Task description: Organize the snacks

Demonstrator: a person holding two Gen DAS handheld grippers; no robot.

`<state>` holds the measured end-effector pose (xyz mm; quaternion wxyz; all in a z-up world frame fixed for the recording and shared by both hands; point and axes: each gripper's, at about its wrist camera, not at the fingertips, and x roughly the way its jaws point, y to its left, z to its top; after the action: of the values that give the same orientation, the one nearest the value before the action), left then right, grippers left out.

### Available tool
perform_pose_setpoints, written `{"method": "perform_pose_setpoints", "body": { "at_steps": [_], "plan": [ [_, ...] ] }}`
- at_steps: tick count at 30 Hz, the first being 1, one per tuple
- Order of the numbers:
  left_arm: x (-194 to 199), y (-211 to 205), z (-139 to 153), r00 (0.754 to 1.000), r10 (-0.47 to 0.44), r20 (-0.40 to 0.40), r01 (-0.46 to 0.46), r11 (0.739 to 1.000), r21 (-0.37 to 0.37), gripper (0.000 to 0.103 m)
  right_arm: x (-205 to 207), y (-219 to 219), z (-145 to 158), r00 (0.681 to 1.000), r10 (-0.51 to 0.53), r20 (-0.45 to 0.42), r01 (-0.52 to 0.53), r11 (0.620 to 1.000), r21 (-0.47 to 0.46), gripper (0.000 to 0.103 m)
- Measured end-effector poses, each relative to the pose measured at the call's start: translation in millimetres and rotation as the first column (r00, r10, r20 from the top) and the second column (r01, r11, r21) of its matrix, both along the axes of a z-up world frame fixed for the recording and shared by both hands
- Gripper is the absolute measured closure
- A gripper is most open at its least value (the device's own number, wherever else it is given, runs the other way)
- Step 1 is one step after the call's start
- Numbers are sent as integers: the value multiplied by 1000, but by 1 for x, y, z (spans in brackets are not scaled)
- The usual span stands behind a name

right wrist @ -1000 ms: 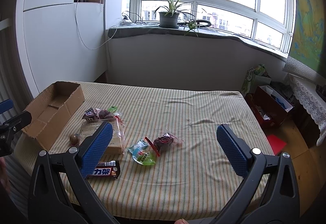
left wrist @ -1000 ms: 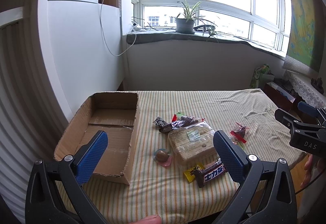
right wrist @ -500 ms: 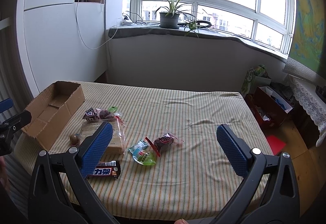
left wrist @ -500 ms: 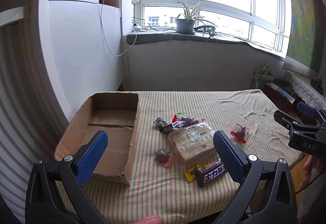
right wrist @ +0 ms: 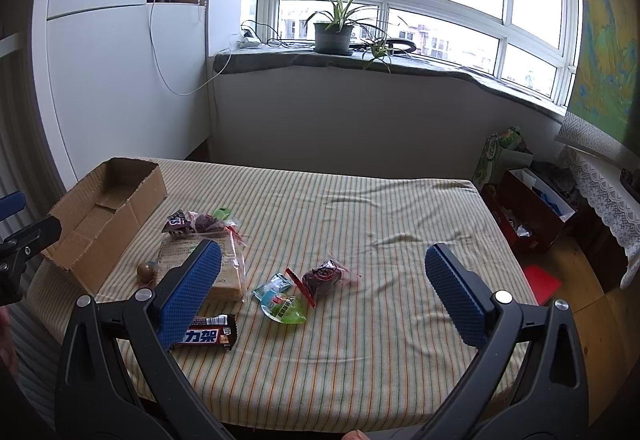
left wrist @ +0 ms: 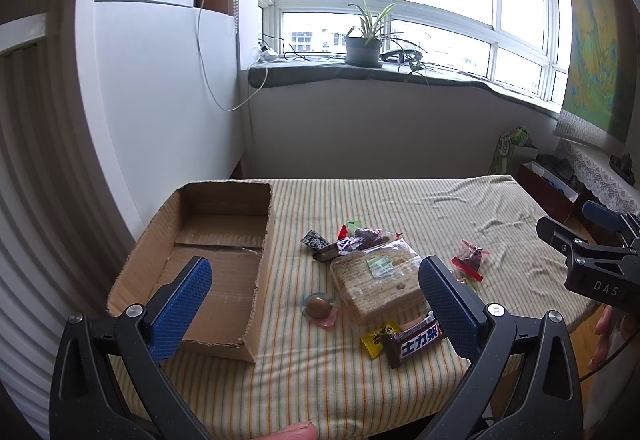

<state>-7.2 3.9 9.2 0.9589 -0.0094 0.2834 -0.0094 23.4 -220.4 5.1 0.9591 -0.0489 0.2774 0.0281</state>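
Observation:
An empty cardboard box (left wrist: 218, 240) (right wrist: 104, 208) lies at the table's left end. Snacks are scattered to its right: a bagged bread loaf (left wrist: 376, 280) (right wrist: 228, 272), a dark chocolate bar (left wrist: 418, 340) (right wrist: 208, 334), a small yellow packet (left wrist: 374, 338), a round brown sweet (left wrist: 318, 306) (right wrist: 146, 270), dark wrapped candies (left wrist: 348, 242) (right wrist: 196, 222), a red-sealed dark snack bag (left wrist: 470, 258) (right wrist: 324, 276) and a green jelly pack (right wrist: 282, 306). My left gripper (left wrist: 312, 304) is open above the near table edge. My right gripper (right wrist: 322, 292) is open too, holding nothing.
The striped tablecloth (right wrist: 360, 224) covers a table beside a white cabinet (left wrist: 160, 100). A potted plant (right wrist: 334, 32) stands on the windowsill. Bags and a red box (right wrist: 528, 208) sit on the floor to the right. The cloth's right half (right wrist: 400, 240) bears no snacks.

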Motion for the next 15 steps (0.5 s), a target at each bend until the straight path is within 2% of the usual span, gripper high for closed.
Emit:
{"method": "perform_pose_setpoints", "body": {
  "at_steps": [15],
  "plan": [
    [0, -1, 0, 1000, -2, 1, 2, 1000, 2, 0, -1, 1, 1, 1000, 2, 4, -2, 1000, -4, 0]
  ]
}}
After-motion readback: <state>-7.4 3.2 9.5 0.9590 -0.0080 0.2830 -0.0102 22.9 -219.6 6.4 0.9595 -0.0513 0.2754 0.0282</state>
